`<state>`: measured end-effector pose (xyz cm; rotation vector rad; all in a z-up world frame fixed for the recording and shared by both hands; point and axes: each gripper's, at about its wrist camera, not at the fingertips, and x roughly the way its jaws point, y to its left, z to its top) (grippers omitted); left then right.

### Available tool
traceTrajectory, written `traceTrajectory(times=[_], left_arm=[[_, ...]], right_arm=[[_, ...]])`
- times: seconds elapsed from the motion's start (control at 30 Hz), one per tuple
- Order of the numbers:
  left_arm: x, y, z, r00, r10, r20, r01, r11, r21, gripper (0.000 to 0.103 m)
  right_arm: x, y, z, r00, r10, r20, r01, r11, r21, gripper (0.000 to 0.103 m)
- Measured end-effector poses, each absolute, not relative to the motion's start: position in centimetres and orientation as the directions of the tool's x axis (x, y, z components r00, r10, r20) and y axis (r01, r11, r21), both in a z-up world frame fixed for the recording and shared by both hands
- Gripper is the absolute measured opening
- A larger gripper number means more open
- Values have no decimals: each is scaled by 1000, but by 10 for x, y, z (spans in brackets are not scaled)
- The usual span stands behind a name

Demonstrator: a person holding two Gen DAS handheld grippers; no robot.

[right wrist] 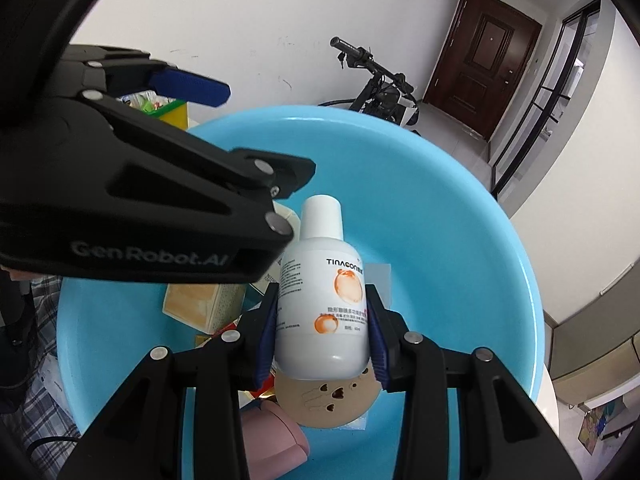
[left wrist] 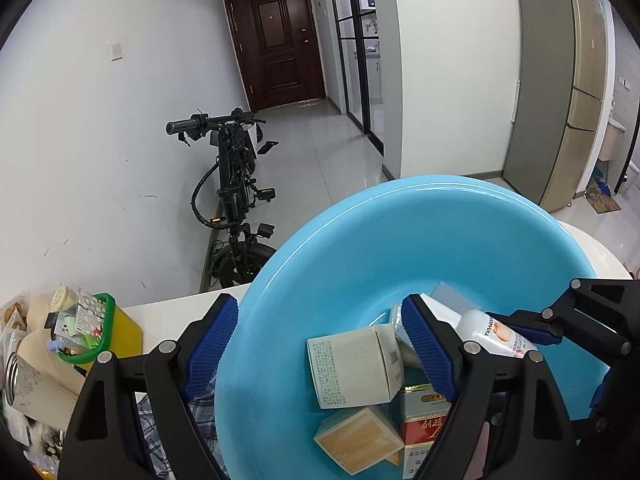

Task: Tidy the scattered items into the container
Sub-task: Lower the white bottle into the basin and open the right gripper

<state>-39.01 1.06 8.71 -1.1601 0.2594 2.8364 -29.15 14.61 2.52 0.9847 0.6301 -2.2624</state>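
A light-blue plastic basin [left wrist: 440, 232] [right wrist: 440, 220] holds several items: a white carton [left wrist: 352, 364], an orange box [left wrist: 356, 440], a red tin [left wrist: 424, 416], a tan round disc [right wrist: 328, 400] and a pink case [right wrist: 276, 436]. My right gripper [right wrist: 322, 300] is shut on a white bottle [right wrist: 320, 280] with orange circles, held over the basin's inside, cap pointing away. The left wrist view shows that bottle [left wrist: 500, 332] at right. My left gripper [left wrist: 320, 304] [right wrist: 266, 130] stands open astride the basin's near rim, one finger outside and one inside.
A yellow basket with a green rim [left wrist: 104, 332], full of small packets, stands on the white table [left wrist: 172, 308] left of the basin, beside beige bags [left wrist: 36, 344]. Plaid cloth [left wrist: 160, 428] lies under the left gripper. A black electric bike [left wrist: 236, 188] is parked against the wall beyond.
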Motion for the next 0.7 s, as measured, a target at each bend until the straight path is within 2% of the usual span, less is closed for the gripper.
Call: traceTrajectory(times=[0.33,0.4,0.43,0.6,0.7], left_arm=[[-391,6,89,-713,-7,-701,-116,-985,127,86],[-391,6,89,-714,-6,-700,-118,-985,128,86],[-390,6,89,-714,-6,-700,-119,-984,129,86],[-389,6,90,-717,-5,-697,-119,-984,129,86],[-390,5,91,-719,-6,-695,-113,-986,125,86]], right_arm=[[-298,149,19,-535,-311,-786,668,-724,-169,40],[-299,150,20,-541,-304,-785,662,-728,-175,54],[-298,151,21,-547,-299,-782,658,-731,-181,67],[-300,155,30,-583,-293,-758,636,-746,-200,81],[-301,158,34,-596,-286,-750,621,-757,-205,83]])
